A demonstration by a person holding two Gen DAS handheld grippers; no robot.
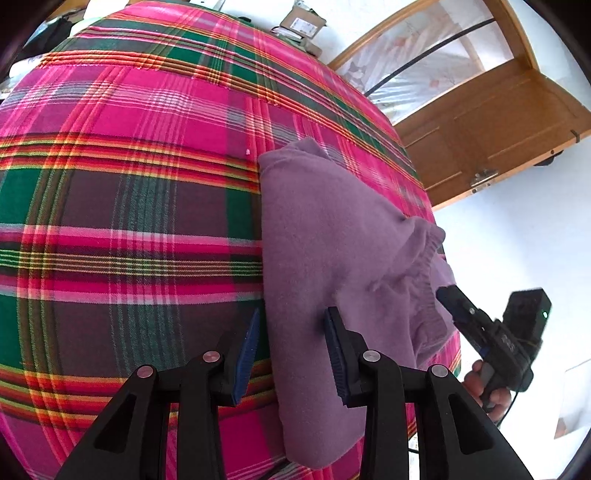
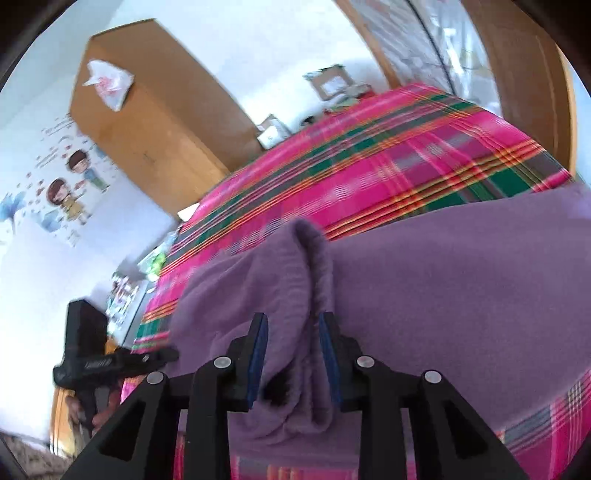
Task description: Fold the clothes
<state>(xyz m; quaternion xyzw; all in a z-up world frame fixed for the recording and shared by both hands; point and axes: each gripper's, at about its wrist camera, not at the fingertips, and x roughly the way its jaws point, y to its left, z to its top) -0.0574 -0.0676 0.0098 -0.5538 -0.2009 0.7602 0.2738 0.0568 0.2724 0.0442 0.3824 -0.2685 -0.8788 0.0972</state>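
Folding underway: folded purple fleece garment lies at four o'clock on pink plaid bedspread, my left gripper half-open astride its edge, right gripper loosened around elastic waistband; next, I judge, smoothing.

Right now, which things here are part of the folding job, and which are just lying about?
Part of the job:
- purple garment, partly folded on the plaid bedspread
- left gripper, open at its edge
- right gripper, a bunched fold between its fingers

Lying about:
- cardboard boxes beyond the bed
- plastic bag on the wooden wardrobe
- wooden door
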